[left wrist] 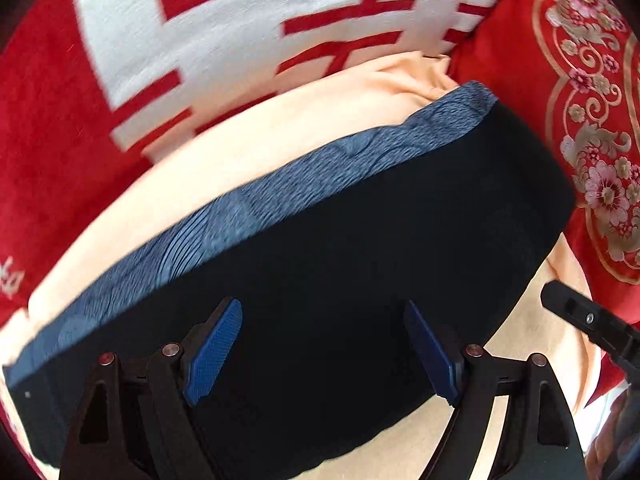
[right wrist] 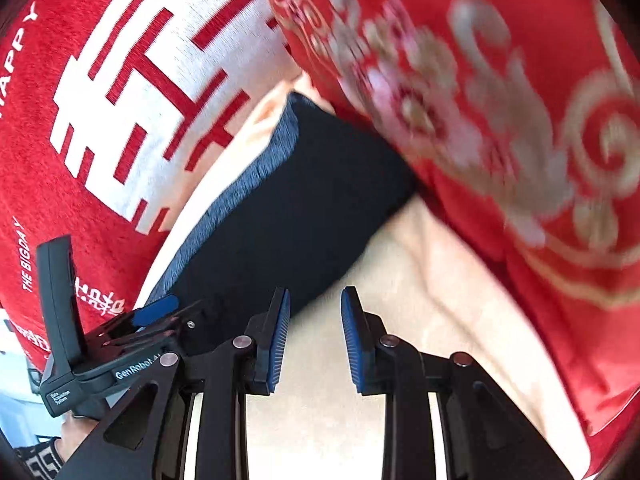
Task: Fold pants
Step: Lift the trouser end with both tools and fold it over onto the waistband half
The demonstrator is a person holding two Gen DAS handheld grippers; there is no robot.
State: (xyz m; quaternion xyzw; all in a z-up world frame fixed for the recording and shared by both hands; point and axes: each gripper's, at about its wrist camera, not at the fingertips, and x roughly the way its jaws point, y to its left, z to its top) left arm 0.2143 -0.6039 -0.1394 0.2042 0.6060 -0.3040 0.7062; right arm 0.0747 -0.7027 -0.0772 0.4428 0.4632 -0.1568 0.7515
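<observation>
both grippers empty over the folded pants (left wrist: pixel 340 260)
fold looks nearly done; your left gripper (left wrist: pixel 320 348) and right gripper (right wrist: pixel 314 340) are spread, so next pinch an edge.

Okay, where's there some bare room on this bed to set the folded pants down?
Bare peach sheet lies ahead of the right claw, between the pants and the floral red pillow. Beyond the pants it is crowded: only a narrow peach strip before the red-and-white cushion.

Red cushions (left wrist: pixel 580 80) beside peach sheet (right wrist: pixel 420 280).
</observation>
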